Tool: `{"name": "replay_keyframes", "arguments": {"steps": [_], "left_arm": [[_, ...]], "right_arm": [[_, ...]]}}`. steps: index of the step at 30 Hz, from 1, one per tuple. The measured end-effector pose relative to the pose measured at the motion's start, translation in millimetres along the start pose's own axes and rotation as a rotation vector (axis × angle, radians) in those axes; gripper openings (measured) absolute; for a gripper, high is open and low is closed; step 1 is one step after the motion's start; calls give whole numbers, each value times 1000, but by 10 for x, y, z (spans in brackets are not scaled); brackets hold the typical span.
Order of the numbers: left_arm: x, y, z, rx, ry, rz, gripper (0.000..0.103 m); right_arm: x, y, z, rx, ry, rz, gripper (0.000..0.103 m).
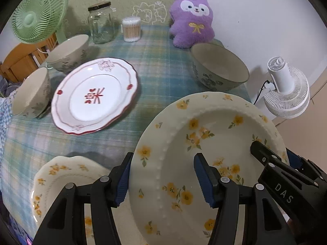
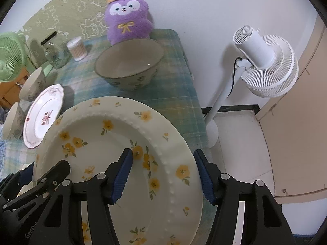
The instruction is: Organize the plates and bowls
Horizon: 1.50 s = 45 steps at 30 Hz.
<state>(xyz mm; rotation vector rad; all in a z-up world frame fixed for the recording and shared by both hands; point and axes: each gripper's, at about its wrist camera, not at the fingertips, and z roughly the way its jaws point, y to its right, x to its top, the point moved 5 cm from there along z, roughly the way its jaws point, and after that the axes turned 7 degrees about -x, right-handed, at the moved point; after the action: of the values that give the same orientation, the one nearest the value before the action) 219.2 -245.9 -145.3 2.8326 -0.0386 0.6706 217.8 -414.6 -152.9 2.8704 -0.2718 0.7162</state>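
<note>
I hold the big yellow-flowered plate [image 1: 204,143] tilted above the checked tablecloth [image 1: 159,65], one gripper on each side of its rim. It reads as glazed ceramic: stiff, heavy for its width, slick and breakable, so the raised beaded rim is the place to take hold.

The left gripper [image 1: 161,175] straddles the near-left rim. The right gripper [image 2: 163,173] straddles the right rim. Each appears clamped on the plate, though pad contact is partly hidden.

Beyond the big plate sits a green bowl [image 1: 220,67]. To its left lies a red-trimmed plate [image 1: 94,96], with two pale bowls [image 1: 30,94] beyond that. Just below-left is a smaller flowered plate [image 1: 61,175].
</note>
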Motion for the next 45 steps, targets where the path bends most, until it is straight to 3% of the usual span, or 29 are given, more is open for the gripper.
{"name": "replay_keyframes", "arguments": {"steps": [23, 33, 45], "left_arm": [[-525, -880, -681, 26, 59, -17, 59], [-844, -1285, -689, 41, 25, -48, 59], [-1009, -1418, -557, 33, -24, -45, 60]], "right_arm": [[-662, -905, -607, 28, 37, -36, 64], [-974, -1283, -621, 35, 16, -75, 63], [-1103, -1434, -539, 7, -3, -98, 63]]}}
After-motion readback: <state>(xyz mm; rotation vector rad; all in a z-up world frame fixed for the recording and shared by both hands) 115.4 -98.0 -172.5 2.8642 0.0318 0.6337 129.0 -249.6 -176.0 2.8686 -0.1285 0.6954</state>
